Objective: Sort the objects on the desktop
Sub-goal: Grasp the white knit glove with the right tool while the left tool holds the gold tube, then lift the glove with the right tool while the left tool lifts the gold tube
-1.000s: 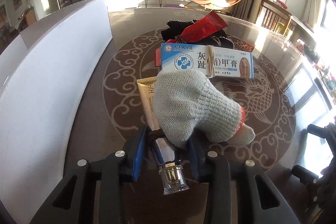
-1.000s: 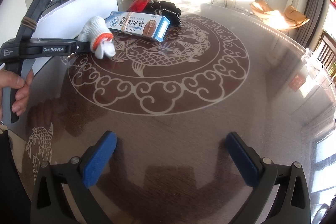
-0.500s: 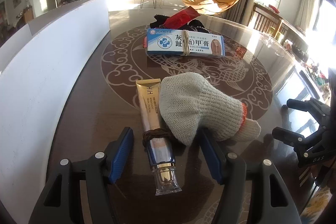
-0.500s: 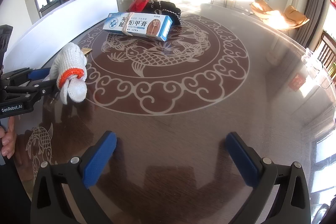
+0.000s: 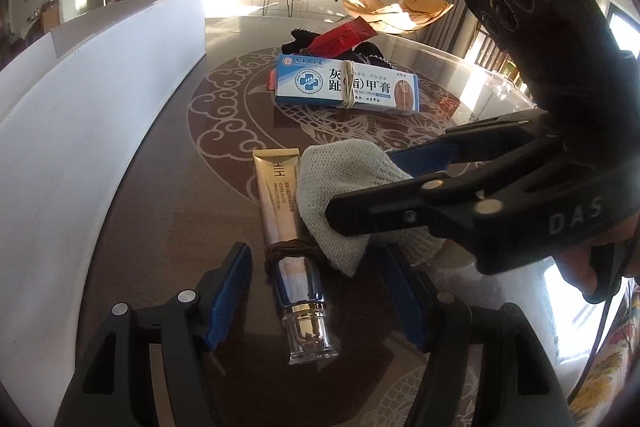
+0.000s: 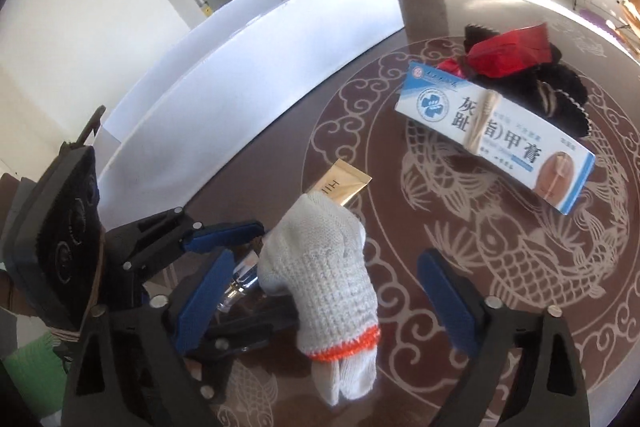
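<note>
A gold cream tube [image 5: 280, 211] with a clear cap lies on the table, wrapped with a brown band. A white knit glove [image 5: 340, 179] with an orange cuff [image 6: 344, 343] rests partly over it. My left gripper [image 5: 316, 267] straddles the tube's cap end. Its jaws are opening and neither pad touches the tube. My right gripper [image 6: 326, 267] reaches in from the right around the glove [image 6: 324, 267]. Its jaws are closing with the glove between them, and a gap still shows on each side.
A blue-and-white ointment box [image 5: 348, 89] bound with a rubber band lies farther back. Behind it are a red packet [image 5: 344, 35] and a black fabric item [image 5: 368, 53]. A white board [image 5: 100, 107] stands along the left of the patterned table [image 6: 540, 259].
My left gripper let go of the tube and glove, opened and drew back a little. My right gripper swung left from the bare table to the glove, and its jaws narrowed.
</note>
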`<state>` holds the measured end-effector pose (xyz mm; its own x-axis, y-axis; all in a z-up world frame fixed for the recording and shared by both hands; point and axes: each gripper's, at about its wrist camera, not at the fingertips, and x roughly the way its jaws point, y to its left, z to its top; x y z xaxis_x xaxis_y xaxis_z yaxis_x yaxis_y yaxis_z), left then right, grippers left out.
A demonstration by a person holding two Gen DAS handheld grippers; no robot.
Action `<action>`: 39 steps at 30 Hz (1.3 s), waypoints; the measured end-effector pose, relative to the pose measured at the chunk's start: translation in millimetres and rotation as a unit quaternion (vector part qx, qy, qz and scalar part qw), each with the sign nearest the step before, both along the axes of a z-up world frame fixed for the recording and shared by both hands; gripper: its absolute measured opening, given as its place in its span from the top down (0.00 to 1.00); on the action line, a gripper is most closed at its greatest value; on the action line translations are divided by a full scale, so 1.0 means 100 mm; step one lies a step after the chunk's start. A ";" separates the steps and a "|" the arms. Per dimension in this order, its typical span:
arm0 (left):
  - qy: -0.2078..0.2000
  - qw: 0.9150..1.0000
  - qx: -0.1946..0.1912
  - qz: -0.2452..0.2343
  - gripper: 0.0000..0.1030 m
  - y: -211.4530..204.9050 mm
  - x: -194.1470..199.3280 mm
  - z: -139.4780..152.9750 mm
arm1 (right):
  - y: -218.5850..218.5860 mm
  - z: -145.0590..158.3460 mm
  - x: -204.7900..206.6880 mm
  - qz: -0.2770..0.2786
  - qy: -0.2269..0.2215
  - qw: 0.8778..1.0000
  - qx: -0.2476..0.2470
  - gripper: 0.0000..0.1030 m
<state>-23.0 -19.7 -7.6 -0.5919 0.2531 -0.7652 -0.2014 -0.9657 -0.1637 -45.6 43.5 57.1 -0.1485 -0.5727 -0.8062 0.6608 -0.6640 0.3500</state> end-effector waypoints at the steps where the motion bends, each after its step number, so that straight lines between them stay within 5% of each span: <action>1: 0.000 1.000 0.002 0.000 0.34 0.00 0.00 0.00 | -0.05 -0.04 -0.01 0.013 0.002 1.000 0.012 0.61; 4: -0.001 1.000 -0.002 0.005 0.26 0.01 -0.01 0.00 | 0.02 -0.02 0.05 0.003 0.033 0.999 0.035 0.62; 11: 0.002 1.000 -0.012 0.015 0.25 0.02 -0.06 -0.02 | 0.81 0.04 0.49 -0.096 0.117 0.984 0.099 0.57; 13: 0.001 1.000 -0.025 0.012 0.23 0.06 -0.07 -0.03 | 0.98 0.03 0.68 -0.108 0.136 0.979 0.105 0.21; 15: -0.001 0.999 -0.041 0.007 0.20 0.11 -0.08 -0.04 | 1.10 -0.01 0.80 -0.126 0.155 0.974 0.106 0.07; 19: -0.003 0.997 -0.074 0.008 0.18 0.18 -0.07 -0.07 | 1.21 -0.12 0.80 -0.144 0.137 0.975 0.100 0.07; 22: -0.012 0.996 -0.088 0.009 0.07 0.20 -0.09 -0.09 | 1.30 -0.19 0.77 -0.159 0.132 0.975 0.088 0.06; 27: -0.016 0.996 -0.088 0.008 0.03 0.19 -0.10 -0.10 | 1.15 -0.25 0.77 -0.148 0.142 0.971 0.124 0.00; 39: -0.020 0.996 -0.089 0.009 0.00 0.19 -0.12 -0.11 | 1.15 -0.25 0.76 -0.151 0.141 0.971 0.122 0.00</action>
<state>-34.7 -1.0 -18.5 -0.5628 0.1006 -0.8204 -0.1812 -0.9834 0.0037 30.7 158.2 31.9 -0.5147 -0.2650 -0.8154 0.4692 -0.8831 -0.0091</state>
